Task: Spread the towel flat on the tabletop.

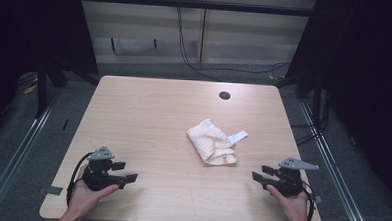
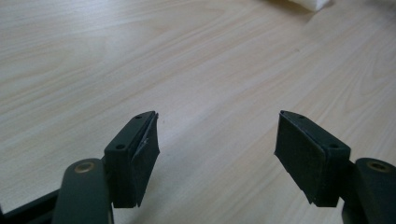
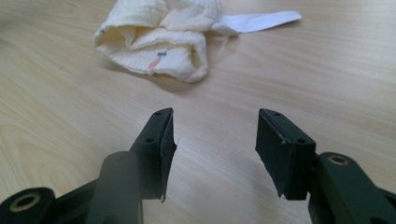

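The worktop is a light wood-grain surface with rounded corners and a round dark cable hole near its far edge. A crumpled cream cloth lies right of centre on the worktop, with a white label strip projecting from its right side and a small reddish mark on the near fold. The left gripper rests low at the near left corner, held in the person's left hand, and points toward the middle of the worktop. Its jaws stand wide apart with bare wood between them; the left gripper view shows the left gripper over open worktop, with one corner of the cloth at the top edge, well apart. The right gripper sits at the near right corner in the right hand, pointing left toward the cloth. Its jaws are also spread wide and hold nothing; in the right gripper view the right gripper faces the cloth, which lies near but clear of the jaws, label strip trailing to the right. Nothing lies on the worktop between either gripper and the cloth. Beyond the far edge, black cables hang down a pale wall panel and run across grey floor.
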`<state>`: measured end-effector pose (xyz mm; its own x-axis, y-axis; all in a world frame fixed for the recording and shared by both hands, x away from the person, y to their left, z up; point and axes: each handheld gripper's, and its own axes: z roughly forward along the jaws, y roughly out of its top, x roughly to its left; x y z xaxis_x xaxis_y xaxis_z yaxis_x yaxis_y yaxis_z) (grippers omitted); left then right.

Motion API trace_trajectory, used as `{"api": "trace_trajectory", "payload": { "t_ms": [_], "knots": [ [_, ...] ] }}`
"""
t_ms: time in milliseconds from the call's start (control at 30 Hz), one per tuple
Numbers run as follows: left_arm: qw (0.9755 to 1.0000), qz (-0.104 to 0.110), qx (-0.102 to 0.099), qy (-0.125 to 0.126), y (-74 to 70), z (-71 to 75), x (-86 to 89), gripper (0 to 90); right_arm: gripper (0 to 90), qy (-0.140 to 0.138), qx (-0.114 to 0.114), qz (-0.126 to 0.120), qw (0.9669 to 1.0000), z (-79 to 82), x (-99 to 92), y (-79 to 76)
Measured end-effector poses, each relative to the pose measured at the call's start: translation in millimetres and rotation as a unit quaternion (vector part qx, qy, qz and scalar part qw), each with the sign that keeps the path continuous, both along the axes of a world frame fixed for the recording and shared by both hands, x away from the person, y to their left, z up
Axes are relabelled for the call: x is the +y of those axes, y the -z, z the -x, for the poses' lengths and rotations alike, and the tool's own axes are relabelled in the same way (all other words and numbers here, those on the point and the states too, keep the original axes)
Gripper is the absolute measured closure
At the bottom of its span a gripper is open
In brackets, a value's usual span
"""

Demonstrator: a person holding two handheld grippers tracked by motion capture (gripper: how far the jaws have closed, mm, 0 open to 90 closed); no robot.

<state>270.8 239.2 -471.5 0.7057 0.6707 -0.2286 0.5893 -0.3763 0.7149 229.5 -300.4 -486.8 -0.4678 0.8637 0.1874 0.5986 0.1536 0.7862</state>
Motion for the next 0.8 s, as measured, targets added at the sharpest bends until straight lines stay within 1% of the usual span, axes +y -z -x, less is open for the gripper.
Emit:
{"api": "trace_trajectory", "payload": {
  "t_ms": [33,67,100,167,267,300,333,367,433,500,533,600,633,667,700,733,800],
  "knots": [
    [0.9999,0.006,-0.008,0.003,-2.2,3.8,0.5,33.1,47.0,-0.003,-0.008,-0.002,1.0000,0.7,1.2,-2.8],
    [0.9999,0.006,-0.008,0.003,-2.2,3.8,0.5,33.1,47.0,-0.003,-0.008,-0.002,1.0000,0.7,1.2,-2.8],
    [0.9999,0.009,-0.010,0.008,-3.2,6.3,1.0,33.3,47.1,-0.004,-0.016,-0.002,0.9999,2.2,3.2,-5.9],
    [0.9999,0.010,-0.006,0.010,-2.0,5.8,0.6,33.9,47.0,-0.007,-0.020,0.001,0.9998,2.6,5.8,-7.2],
    [0.9999,0.005,-0.004,0.011,-0.7,3.6,-0.6,34.9,47.0,-0.011,-0.016,0.003,0.9998,1.1,8.1,-7.6],
    [1.0000,-0.001,-0.004,0.008,0.3,1.6,-2.2,35.1,47.0,-0.013,-0.014,-0.005,0.9998,-1.2,8.3,-7.0],
    [1.0000,-0.003,-0.003,0.009,0.8,0.9,-2.8,35.1,46.5,-0.017,-0.011,-0.009,0.9998,-2.4,8.1,-6.1],
    [1.0000,-0.004,-0.001,0.007,1.2,0.9,-3.5,35.0,42.9,-0.017,-0.007,-0.009,0.9998,-3.5,8.2,-5.0],
    [0.9999,-0.007,-0.004,0.009,1.5,1.2,-4.6,34.8,42.1,-0.020,-0.003,-0.016,0.9997,-3.8,8.0,-5.2],
    [0.9999,-0.005,-0.005,0.013,1.4,0.8,-6.3,34.7,41.5,-0.028,-0.011,-0.009,0.9995,-3.5,9.8,-8.8],
    [0.9999,-0.005,-0.005,0.013,1.4,0.8,-6.3,34.7,41.5,-0.028,-0.011,-0.009,0.9995,-3.5,9.8,-8.8],
    [0.9997,-0.006,-0.004,0.022,2.1,-0.4,-9.4,34.7,39.8,-0.039,-0.017,-0.010,0.9990,-9.6,13.9,-14.2],
    [0.9996,-0.005,-0.004,0.027,2.2,0.0,-10.2,35.5,39.4,-0.046,-0.016,-0.017,0.9987,-12.8,15.4,-15.7],
    [0.9996,-0.003,-0.003,0.029,2.4,0.5,-11.0,36.8,37.4,-0.058,-0.011,-0.034,0.9977,-16.2,17.1,-17.4],
    [0.9995,-0.006,-0.001,0.031,3.0,0.8,-11.9,36.6,36.6,-0.065,-0.010,-0.039,0.9971,-19.7,19.6,-18.7],
    [0.9995,-0.007,-0.002,0.030,3.6,1.0,-12.7,36.0,36.9,-0.063,-0.014,-0.030,0.9974,-22.6,23.9,-20.4],
    [0.9995,-0.006,0.001,0.032,3.8,0.3,-12.5,34.9,37.9,-0.075,-0.015,-0.025,0.9967,-28.0,28.9,-21.5]
  ]
}}
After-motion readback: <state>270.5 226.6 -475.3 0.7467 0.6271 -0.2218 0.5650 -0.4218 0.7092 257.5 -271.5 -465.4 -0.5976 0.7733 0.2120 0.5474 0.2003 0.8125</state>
